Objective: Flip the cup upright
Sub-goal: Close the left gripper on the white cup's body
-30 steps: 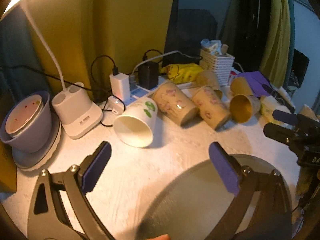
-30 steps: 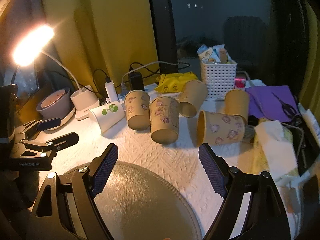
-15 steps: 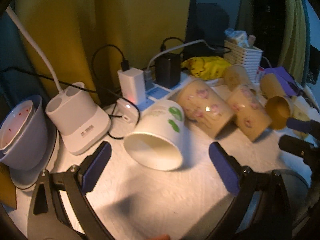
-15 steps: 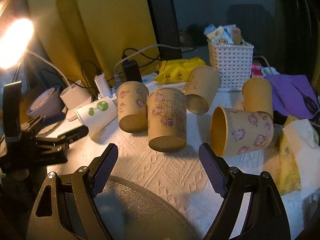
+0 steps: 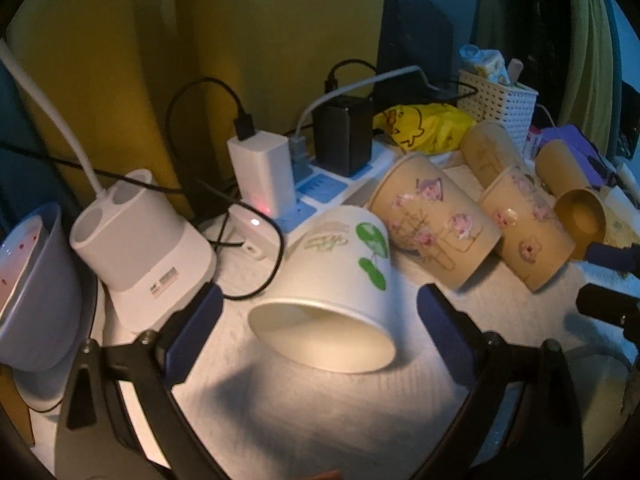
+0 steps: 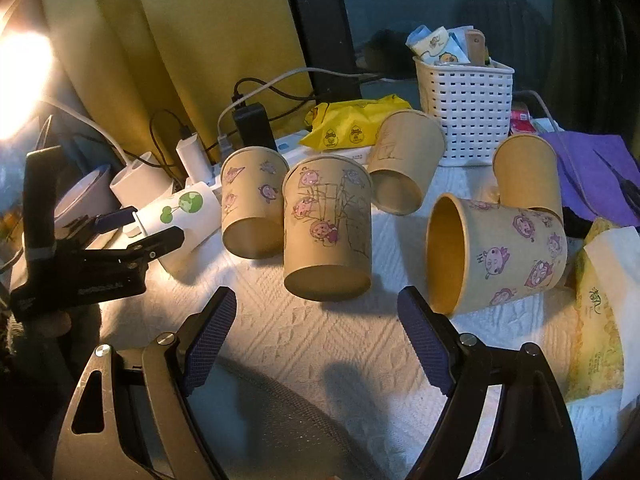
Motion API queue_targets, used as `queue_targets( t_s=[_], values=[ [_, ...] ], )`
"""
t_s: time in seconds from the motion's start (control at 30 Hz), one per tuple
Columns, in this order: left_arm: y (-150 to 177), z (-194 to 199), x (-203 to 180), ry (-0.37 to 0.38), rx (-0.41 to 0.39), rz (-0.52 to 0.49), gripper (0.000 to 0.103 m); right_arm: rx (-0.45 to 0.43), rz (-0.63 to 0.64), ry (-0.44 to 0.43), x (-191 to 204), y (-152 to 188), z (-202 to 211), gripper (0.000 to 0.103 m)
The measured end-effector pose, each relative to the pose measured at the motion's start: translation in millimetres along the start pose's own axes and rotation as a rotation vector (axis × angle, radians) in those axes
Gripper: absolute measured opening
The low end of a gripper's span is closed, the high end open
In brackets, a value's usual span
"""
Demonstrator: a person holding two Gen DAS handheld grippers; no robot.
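A white paper cup with a green leaf print (image 5: 340, 280) lies on its side, mouth toward me. My left gripper (image 5: 318, 322) is open with the cup's mouth between its fingers, not touching. The cup also shows in the right wrist view (image 6: 180, 216), with the left gripper (image 6: 136, 226) at it. Several tan paper cups with cartoon drawings lie on their sides, one (image 6: 326, 232) straight ahead of my open right gripper (image 6: 314, 330) and one (image 6: 496, 254) to its right.
A power strip with chargers and cables (image 5: 304, 184) lies behind the white cup. A white lamp base (image 5: 140, 240) and a purple bowl (image 5: 28, 288) stand at left. A white basket (image 6: 464, 108), a yellow packet (image 6: 352, 124) and purple cloth (image 6: 592, 172) are at the back right.
My left gripper has moved forward, so the white cup's mouth now sits between its fingers. My right gripper has moved closer to the tan cups.
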State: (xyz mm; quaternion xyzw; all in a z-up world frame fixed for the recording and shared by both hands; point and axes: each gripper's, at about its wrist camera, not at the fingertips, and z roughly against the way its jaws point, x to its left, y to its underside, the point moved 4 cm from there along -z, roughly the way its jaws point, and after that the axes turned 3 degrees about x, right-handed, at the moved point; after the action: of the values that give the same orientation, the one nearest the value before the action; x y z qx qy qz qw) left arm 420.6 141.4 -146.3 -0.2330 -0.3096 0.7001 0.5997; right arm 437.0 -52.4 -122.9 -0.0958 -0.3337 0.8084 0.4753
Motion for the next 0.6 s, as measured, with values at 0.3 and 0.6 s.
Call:
queue_targets(
  t_s=[0.3,0.6],
  values=[
    [1.4,-2.8,1.4,0.023,0.021,0.004,0.075,-0.006,-0.007,-0.006,1.1,1.0,2.3,0.085],
    [11.2,24.6,0.0,0.084,-0.001,0.022,0.074,-0.017,-0.001,0.004,6.5,3.8,13.7,0.085]
  ],
)
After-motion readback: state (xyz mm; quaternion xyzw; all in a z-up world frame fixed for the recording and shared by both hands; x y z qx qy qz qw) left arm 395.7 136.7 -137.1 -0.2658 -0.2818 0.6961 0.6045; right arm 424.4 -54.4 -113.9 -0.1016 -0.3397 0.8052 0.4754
